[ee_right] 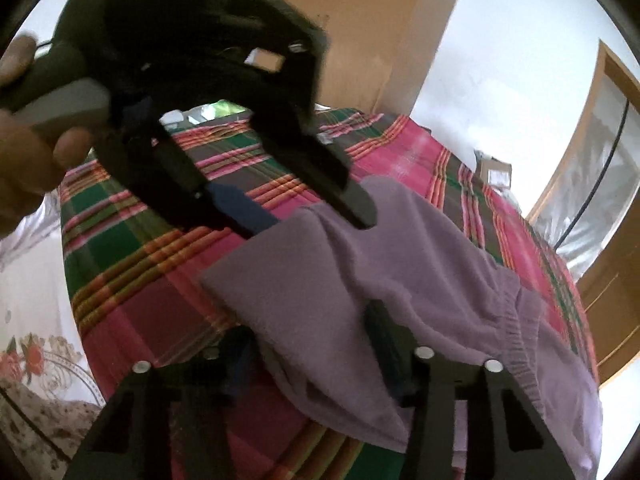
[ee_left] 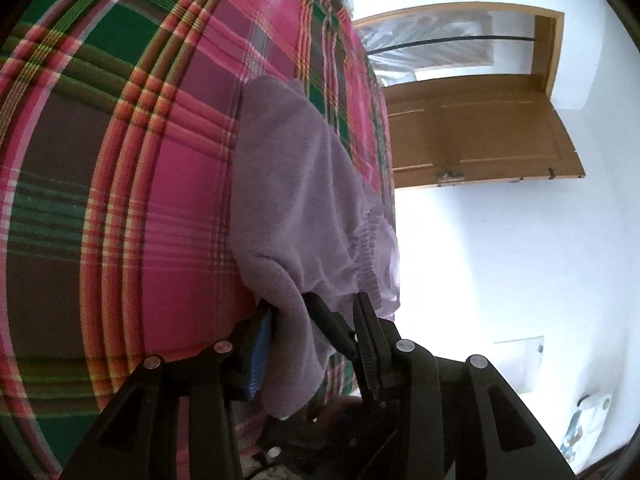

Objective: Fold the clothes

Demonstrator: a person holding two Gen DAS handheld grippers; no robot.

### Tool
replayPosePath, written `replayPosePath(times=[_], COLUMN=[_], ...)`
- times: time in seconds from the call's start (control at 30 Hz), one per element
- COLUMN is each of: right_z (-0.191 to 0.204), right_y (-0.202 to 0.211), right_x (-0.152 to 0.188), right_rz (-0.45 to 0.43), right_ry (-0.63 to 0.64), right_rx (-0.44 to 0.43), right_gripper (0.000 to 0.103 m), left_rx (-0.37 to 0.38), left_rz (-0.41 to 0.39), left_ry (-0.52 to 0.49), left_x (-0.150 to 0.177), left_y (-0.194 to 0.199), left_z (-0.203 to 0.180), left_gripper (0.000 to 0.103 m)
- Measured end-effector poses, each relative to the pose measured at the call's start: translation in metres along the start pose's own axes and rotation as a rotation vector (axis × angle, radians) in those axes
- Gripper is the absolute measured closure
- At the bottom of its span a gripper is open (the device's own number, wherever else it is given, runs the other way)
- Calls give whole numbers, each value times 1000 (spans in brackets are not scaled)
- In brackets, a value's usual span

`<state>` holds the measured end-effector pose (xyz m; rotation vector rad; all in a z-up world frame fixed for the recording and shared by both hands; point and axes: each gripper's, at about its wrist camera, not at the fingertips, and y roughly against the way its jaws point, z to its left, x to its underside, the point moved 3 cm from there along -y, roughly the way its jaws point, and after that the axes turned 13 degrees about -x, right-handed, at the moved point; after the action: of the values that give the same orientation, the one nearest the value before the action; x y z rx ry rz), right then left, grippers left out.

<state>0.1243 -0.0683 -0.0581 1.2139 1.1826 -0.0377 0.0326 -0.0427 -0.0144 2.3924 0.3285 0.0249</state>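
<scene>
The left gripper (ee_left: 308,320) is standing with its jaws narrow, a fold of the garment's (ee_left: 304,184) edge hanging between the blue pad (ee_left: 260,356) and the black finger (ee_left: 326,324); the cloth is lying in the gap, though whether both pads are pressing it cannot be told. In the right wrist view this same gripper (ee_right: 316,216) is reaching down from the upper left, held by a hand (ee_right: 28,136), its tips touching the far edge of the cloth (ee_right: 360,276). The right gripper (ee_right: 308,332) is showing at the bottom of its own view, with the lilac fabric draping over and between its fingers (ee_right: 384,336); the tips are hidden, so its opening cannot be told. The garment, a soft lilac piece with an elastic waistband (ee_right: 516,332), is lying on the plaid bedcover (ee_left: 120,160), partly lifted at the near edge. Its long axis is running away from the left gripper across the bed, the gathered waistband facing the side where the wooden door (ee_left: 480,132) is standing against a white wall (ee_left: 500,260).
</scene>
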Motion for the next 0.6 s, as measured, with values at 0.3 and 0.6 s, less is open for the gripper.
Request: replayPosePath(times=[0.3, 0.6], right_z=[-14, -16], right_y=[23, 45], right_x=[2, 5], right_rz=[-53, -108], right_ry=[-88, -134], right_rx=[-36, -56], right_gripper=[92, 92], left_rx=[12, 36], left_rz=[-10, -19], left_ry=[8, 9], left_x=[-12, -6], left_y=[-6, 6], left_z=[1, 1], left_gripper=[61, 60])
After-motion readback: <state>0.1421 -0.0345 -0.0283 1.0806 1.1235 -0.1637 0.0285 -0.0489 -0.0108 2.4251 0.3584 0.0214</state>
